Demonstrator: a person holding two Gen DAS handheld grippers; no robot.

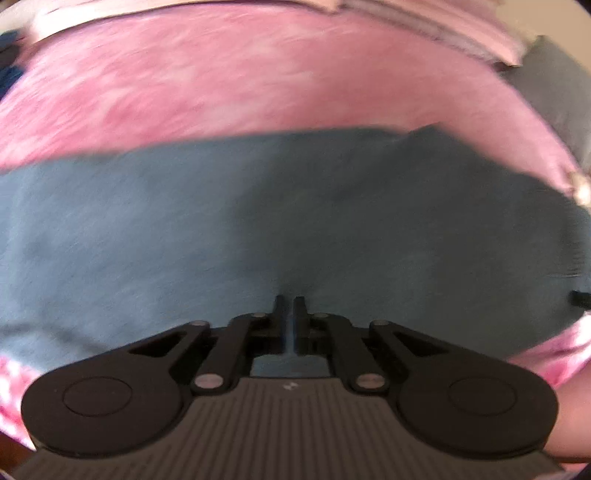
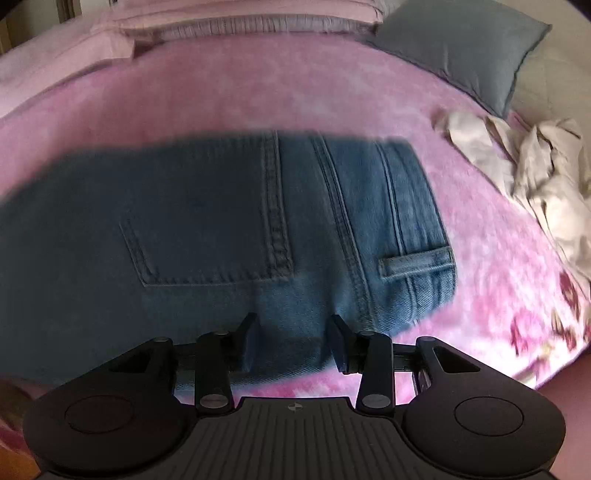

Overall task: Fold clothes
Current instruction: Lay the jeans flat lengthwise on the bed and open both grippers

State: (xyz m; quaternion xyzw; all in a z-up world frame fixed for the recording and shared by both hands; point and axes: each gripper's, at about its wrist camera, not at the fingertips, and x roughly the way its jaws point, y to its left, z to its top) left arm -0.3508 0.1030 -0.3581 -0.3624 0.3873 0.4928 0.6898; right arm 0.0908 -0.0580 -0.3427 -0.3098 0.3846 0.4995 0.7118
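Blue jeans [image 2: 229, 206] lie flat across a pink bedspread [image 2: 258, 88], back pocket and waistband belt loop facing up. In the left wrist view the jeans [image 1: 258, 214] fill the middle as plain blue cloth. My left gripper [image 1: 289, 301] is shut on the jeans, and creases in the cloth run into its tips. My right gripper [image 2: 293, 323] is open at the near edge of the jeans. Its fingers [image 2: 248, 325] stand on either side of a strip of denim just below the pocket.
A crumpled cream garment [image 2: 532, 184] lies on the bedspread to the right. A grey pillow [image 2: 465, 51] rests at the back right, and pale pink pillows [image 2: 236, 18] line the back. The same grey pillow [image 1: 546, 81] shows at the left wrist view's right edge.
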